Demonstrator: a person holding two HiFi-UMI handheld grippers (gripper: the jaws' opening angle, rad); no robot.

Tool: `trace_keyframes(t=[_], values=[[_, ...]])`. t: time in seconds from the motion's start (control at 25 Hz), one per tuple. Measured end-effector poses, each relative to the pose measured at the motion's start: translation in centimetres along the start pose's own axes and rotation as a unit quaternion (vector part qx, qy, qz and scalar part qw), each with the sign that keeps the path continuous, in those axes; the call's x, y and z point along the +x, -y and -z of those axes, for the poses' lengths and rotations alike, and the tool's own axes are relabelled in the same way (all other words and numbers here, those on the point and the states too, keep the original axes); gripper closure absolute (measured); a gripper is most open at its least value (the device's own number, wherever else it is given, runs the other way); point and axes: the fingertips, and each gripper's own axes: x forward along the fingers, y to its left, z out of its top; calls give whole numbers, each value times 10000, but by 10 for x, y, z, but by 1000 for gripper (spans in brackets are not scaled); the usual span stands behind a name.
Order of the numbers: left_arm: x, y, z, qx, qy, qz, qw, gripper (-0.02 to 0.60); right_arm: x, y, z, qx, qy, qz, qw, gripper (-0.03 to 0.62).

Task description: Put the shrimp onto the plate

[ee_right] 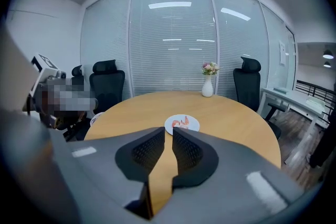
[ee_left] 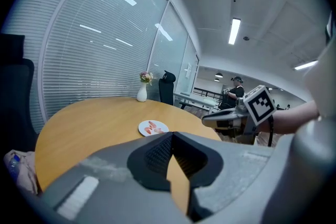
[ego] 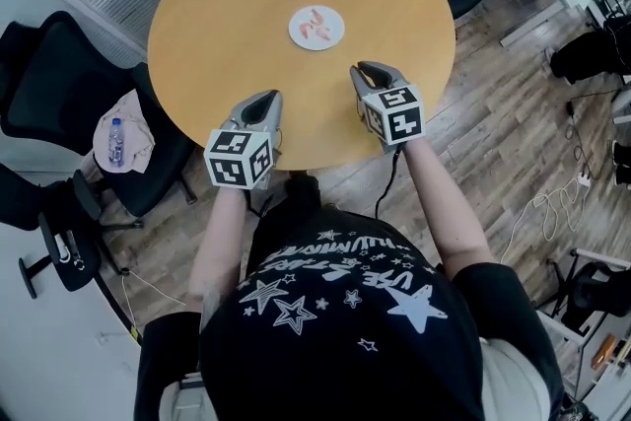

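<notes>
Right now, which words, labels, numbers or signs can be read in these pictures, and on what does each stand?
On the black shirt: white lettering among stars, upside down and warped, not readable with certainty.
On the bottle: label too small to read.
On the left gripper and the right gripper: black-and-white square markers only, no words.
Nothing else bears text.

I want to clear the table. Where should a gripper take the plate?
Probably by the near rim of the plate, coming in low from the person's side. It lies flat, the shrimp fill its middle, and only the thin edge can be pinched.
</notes>
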Motion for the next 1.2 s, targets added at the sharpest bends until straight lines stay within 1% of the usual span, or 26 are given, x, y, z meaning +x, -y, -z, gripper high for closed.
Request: trace_keyframes(t=[0.2, 0.44, 0.6, 0.72, 0.88, 1.2], values=[[-22, 26, 10, 61, 45, -83, 9999, 580, -33, -12, 10, 82, 135, -106, 9998, 557], [-48, 46, 20, 110, 66, -173, 9998, 580, -63, -28, 6, 266, 479, -191, 9983, 591], [-61, 56, 24, 86, 103, -240, 9996, 580, -77, -45, 11, 277, 572, -473, 9969, 591], [-69, 63, 26, 88, 147, -256, 9995, 580, -86, -52, 17, 283, 567, -569, 9964, 592], [-79, 66, 30, 117, 156, -239, 9995, 580, -94, -53, 22, 409, 600, -501, 9961, 592], [-82, 64, 36, 102, 129, -115, 9998, 580, -103, -47, 28, 456, 561, -155, 9973, 594]])
